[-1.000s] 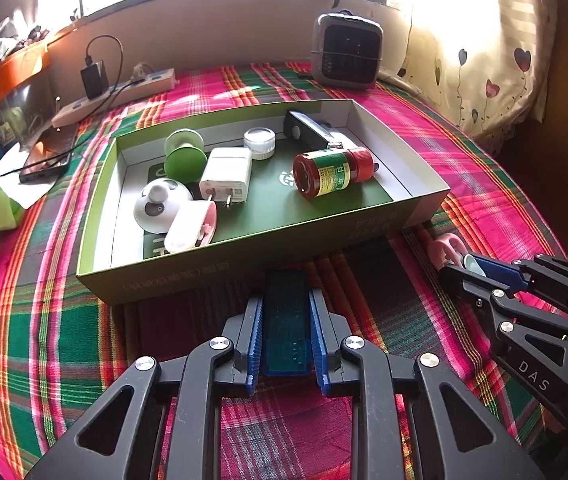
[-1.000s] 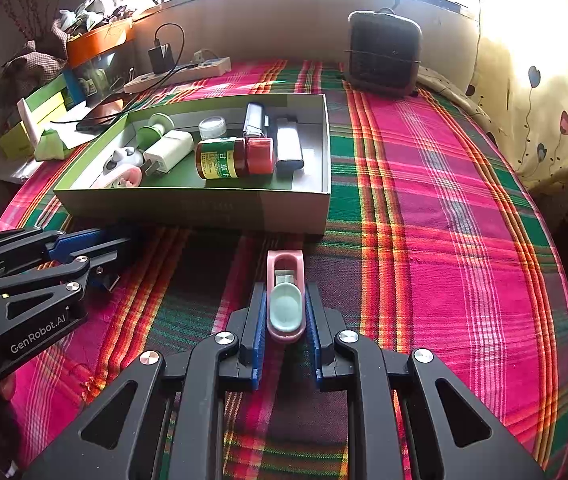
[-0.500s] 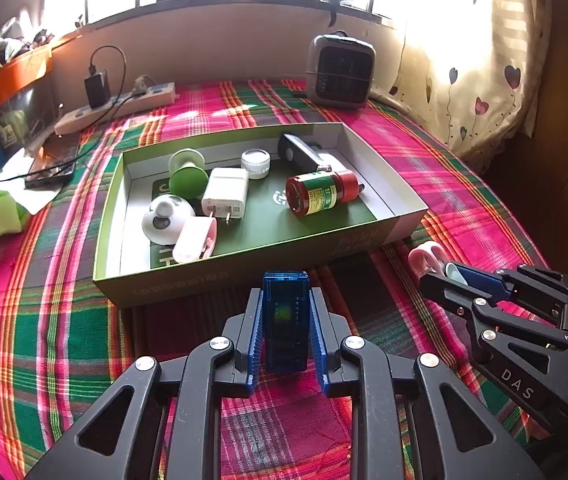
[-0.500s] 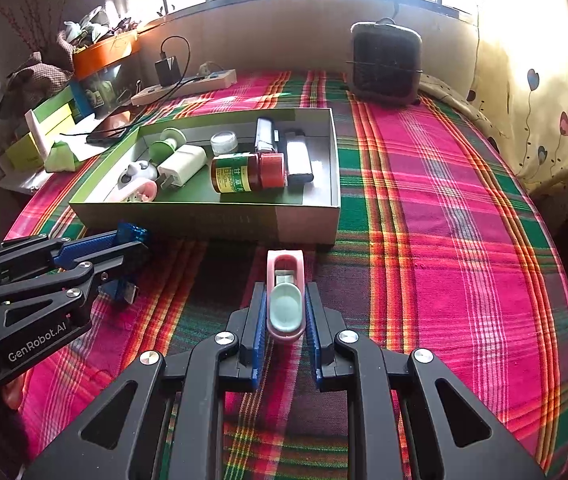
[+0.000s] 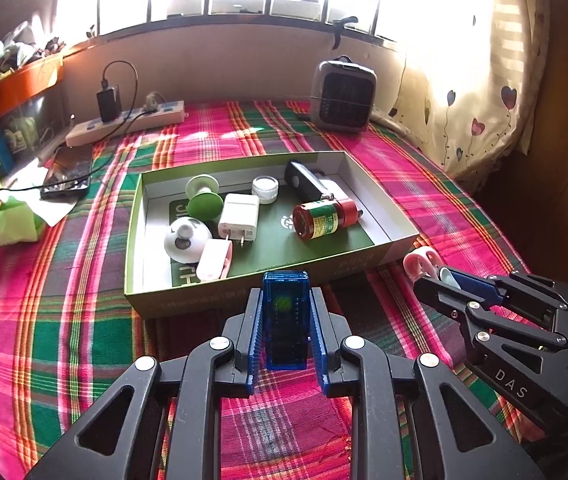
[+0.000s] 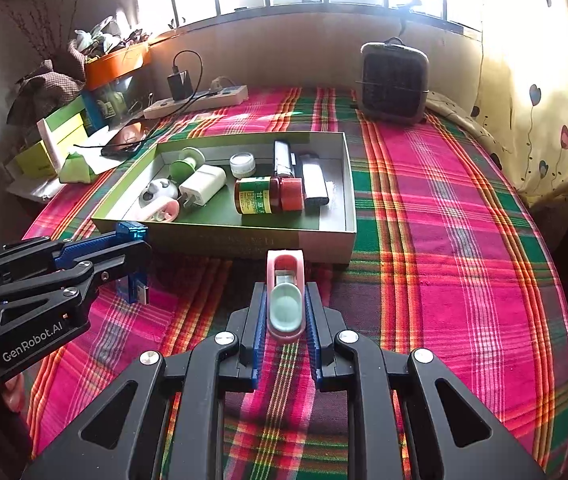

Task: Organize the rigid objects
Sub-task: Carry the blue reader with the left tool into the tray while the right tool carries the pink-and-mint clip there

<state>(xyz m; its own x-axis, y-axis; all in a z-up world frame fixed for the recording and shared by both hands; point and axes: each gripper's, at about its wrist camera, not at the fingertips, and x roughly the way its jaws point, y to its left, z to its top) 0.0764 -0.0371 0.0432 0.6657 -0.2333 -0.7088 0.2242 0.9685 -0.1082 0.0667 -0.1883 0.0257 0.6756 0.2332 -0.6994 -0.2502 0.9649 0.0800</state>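
Observation:
My left gripper (image 5: 285,312) is shut on a translucent blue USB device (image 5: 285,316), held above the plaid cloth in front of the green box (image 5: 244,290). It also shows in the right wrist view (image 6: 132,256). My right gripper (image 6: 285,308) is shut on a pink and mint clip-like object (image 6: 285,296), just before the box's near wall (image 6: 268,240). The box holds a red-capped bottle (image 5: 322,218), a white charger (image 5: 239,218), a green spool (image 5: 203,198), a small white jar (image 5: 265,189) and more.
A grey heater (image 5: 342,96) stands at the back. A power strip with a charger (image 5: 124,122) and a phone (image 5: 68,174) lie back left. Green and orange boxes (image 6: 60,144) crowd the left edge. The table drops off at right by the curtain (image 6: 544,120).
Both grippers have risen and pulled back from the box with their objects, so more of the room shows. The blue device now stands more upright in my left gripper.

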